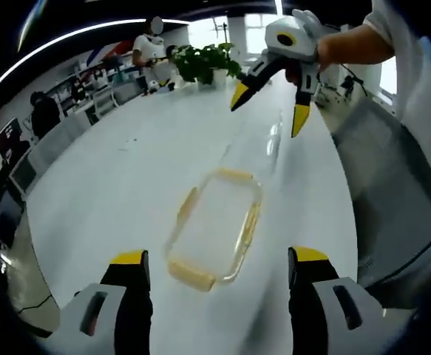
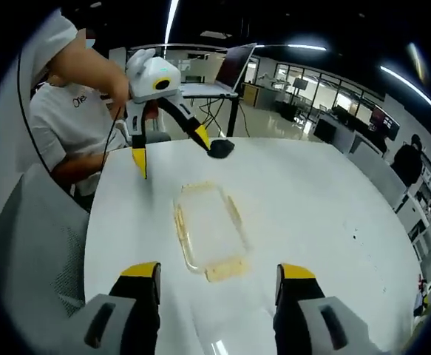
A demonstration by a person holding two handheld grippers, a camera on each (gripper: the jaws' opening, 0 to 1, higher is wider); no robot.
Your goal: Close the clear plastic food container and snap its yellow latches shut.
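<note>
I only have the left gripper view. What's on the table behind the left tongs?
Observer: A small black object lies on the table, beyond the container.
Operator: Anything past the table's edge there?
Observer: An open laptop on a separate desk.
Operator: How do the left tongs sit from that side?
Observer: The left tongs hang open in the air near the container's far end, holding nothing.

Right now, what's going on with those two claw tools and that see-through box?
Left gripper and right gripper both open, hovering, holding nothing. Clear container flat on white table, untouched; latch state unclear. Nothing in the way.
</note>
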